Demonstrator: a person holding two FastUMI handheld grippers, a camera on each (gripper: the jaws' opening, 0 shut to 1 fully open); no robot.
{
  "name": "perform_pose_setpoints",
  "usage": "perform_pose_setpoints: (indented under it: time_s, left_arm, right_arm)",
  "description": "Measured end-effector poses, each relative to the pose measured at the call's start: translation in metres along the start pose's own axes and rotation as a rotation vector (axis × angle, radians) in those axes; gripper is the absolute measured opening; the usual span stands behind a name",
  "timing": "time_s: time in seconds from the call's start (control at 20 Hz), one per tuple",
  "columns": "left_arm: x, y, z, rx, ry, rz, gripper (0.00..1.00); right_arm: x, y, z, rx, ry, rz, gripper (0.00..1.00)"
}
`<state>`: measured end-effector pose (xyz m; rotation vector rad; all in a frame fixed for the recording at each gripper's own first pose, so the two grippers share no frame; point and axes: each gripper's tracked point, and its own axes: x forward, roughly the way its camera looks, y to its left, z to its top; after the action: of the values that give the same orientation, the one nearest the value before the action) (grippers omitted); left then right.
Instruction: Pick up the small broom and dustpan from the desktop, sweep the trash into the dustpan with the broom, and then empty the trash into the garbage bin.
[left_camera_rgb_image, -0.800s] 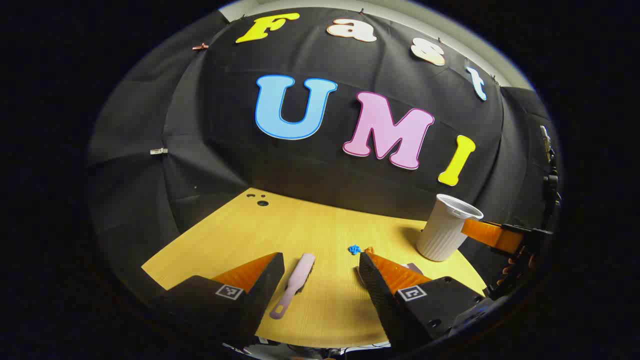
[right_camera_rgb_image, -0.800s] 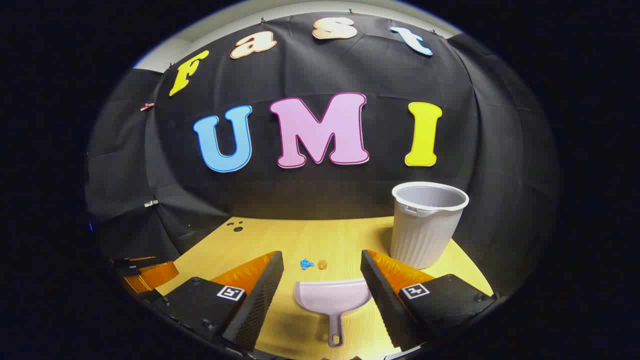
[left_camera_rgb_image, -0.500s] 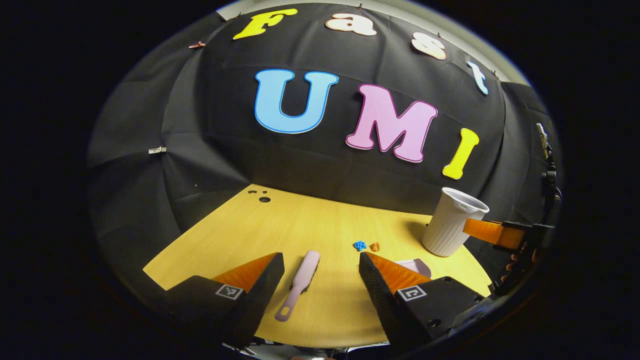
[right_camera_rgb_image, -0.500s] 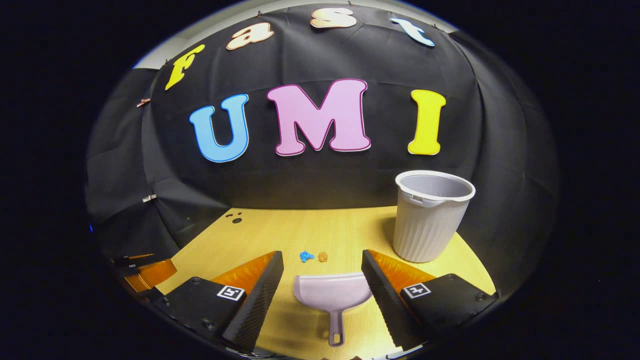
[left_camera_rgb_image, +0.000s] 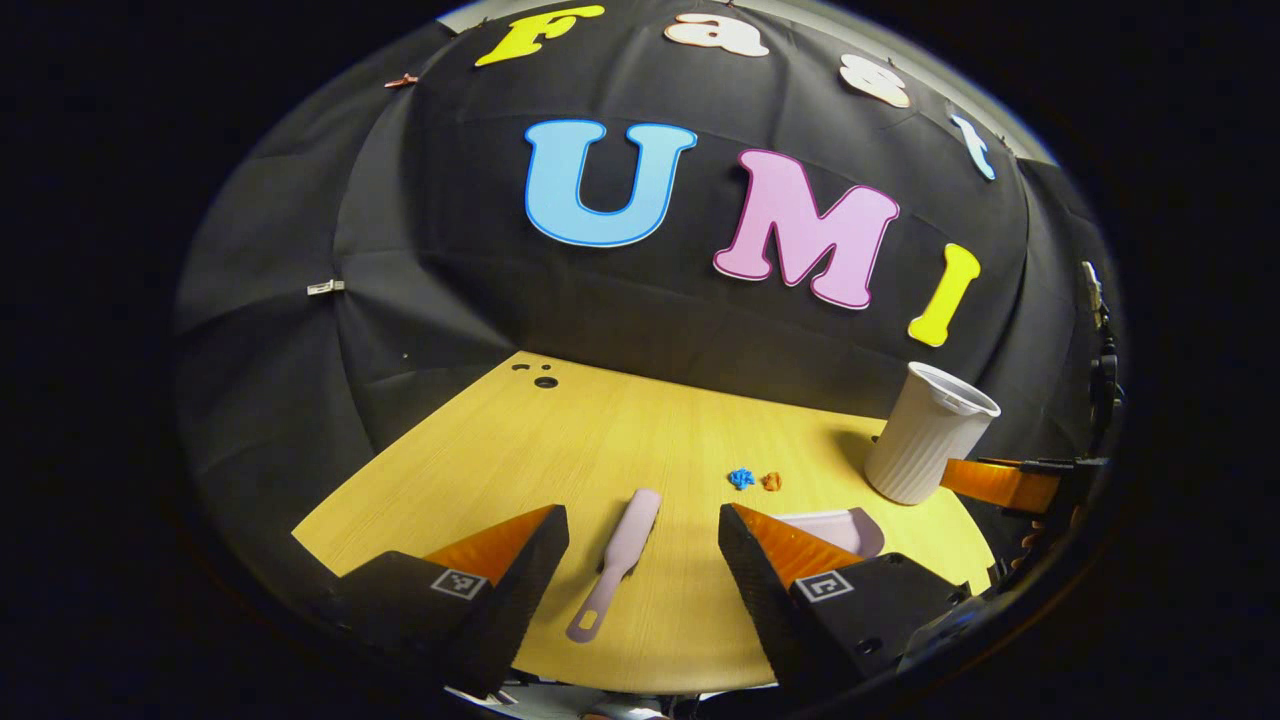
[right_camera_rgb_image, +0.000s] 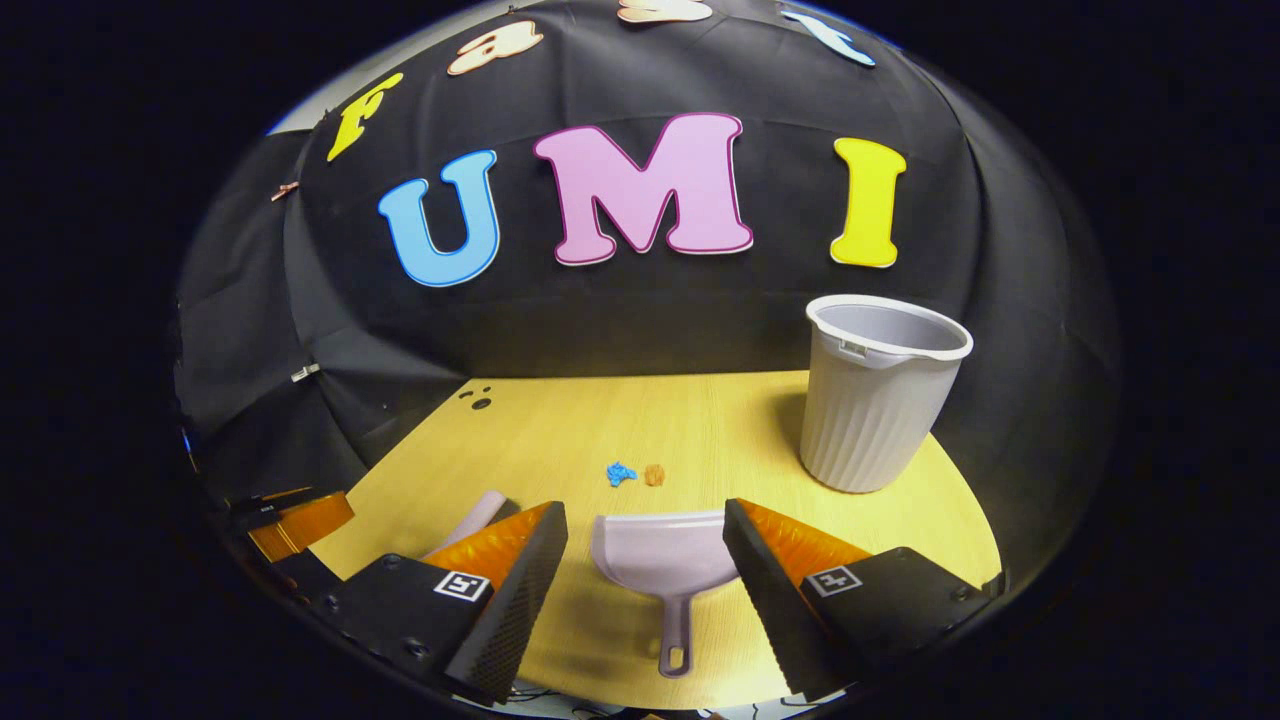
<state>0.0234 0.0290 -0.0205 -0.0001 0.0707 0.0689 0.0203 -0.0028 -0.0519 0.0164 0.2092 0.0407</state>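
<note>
Both hand-held grippers, left (left_camera_rgb_image: 643, 560) and right (right_camera_rgb_image: 645, 570), advanced, jaws apart: broom (left_camera_rgb_image: 618, 562), dustpan (right_camera_rgb_image: 668, 555) flat on counter (right_camera_rgb_image: 600, 420) (light, stiff plastic, probably; grasp handles), trash (right_camera_rgb_image: 634, 473) beyond.

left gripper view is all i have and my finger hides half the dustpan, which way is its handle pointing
Observer: In the right gripper view the dustpan lies flat, its handle pointing back toward the right gripper and its mouth facing away from it.
Operator: is the right gripper on it yet
Observer: No. Its jaws stand open, one finger on each side of the pan, not closed on it.
Operator: trash in front of the mouth?
Observer: Yes. The blue scrap and the orange scrap lie side by side just beyond the mouth, apart from it.
</note>
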Motion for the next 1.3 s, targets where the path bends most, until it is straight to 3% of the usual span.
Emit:
perform_pose_setpoints:
  time_s: [0.3,0.5,0.85,1.3]
  left_arm:
    - [0.009,0.007,-0.014,-0.045,0.063,0.037,0.96]
    - [0.019,0.006,-0.019,-0.141,0.102,0.062,0.96]
    - [0.037,0.026,-0.035,-0.11,0.172,0.136,0.96]
    - [0.036,0.028,-0.084,-0.1,0.311,0.191,0.96]
  right_arm:
    - [0.019,-0.023,-0.041,0.021,0.163,-0.046,0.99]
    - [0.032,-0.032,-0.083,0.033,0.314,-0.054,0.99]
    - [0.056,-0.037,-0.156,0.054,0.525,-0.047,0.99]
    - [0.092,-0.047,-0.211,0.022,0.732,-0.074,1.0]
